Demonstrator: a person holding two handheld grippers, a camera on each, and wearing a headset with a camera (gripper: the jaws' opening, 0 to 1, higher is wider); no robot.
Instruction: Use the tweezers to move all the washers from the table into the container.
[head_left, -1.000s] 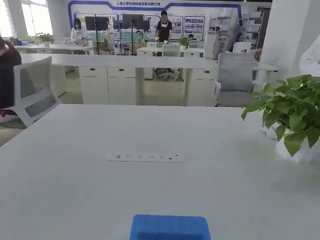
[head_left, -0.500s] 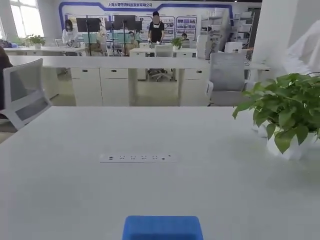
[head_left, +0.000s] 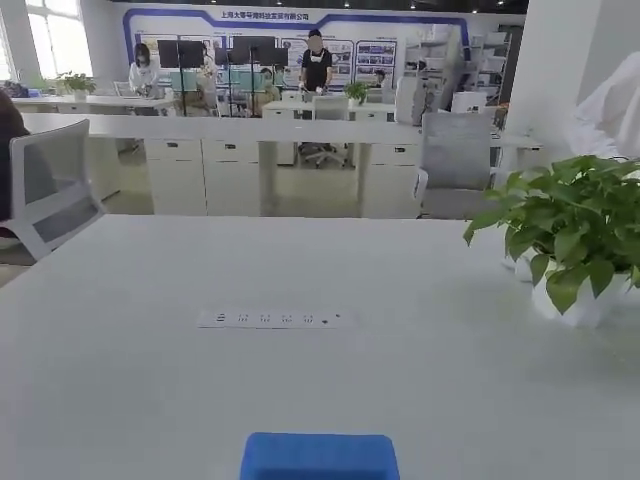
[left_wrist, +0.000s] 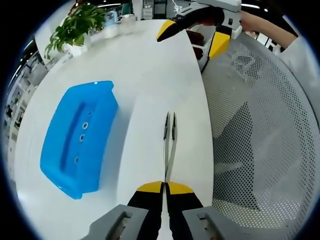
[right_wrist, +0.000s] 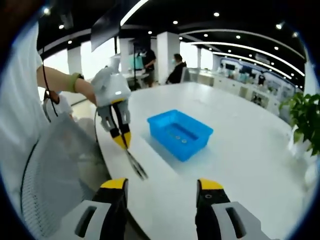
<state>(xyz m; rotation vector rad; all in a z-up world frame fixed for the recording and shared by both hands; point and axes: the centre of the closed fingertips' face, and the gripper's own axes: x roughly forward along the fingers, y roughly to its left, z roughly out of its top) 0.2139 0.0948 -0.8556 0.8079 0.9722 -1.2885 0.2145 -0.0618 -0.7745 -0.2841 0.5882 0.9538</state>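
The bench (head_left: 450, 380) is smooth, matt white with a faint sheen. The container (left_wrist: 56, 169) looks like blue plastic, slightly glossy. The tweezers (left_wrist: 169, 142) are thin bright metal. The washers (left_wrist: 85, 125) are small pale metal rings. The chair (left_wrist: 260, 130) is perforated grey mesh. The fingers (left_wrist: 150, 188) have smooth yellow and black plastic-looking tips.

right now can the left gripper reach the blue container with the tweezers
Probably yes: the left gripper holds the tweezers beside the blue container, bare table lies between them, and the right gripper hangs further off.
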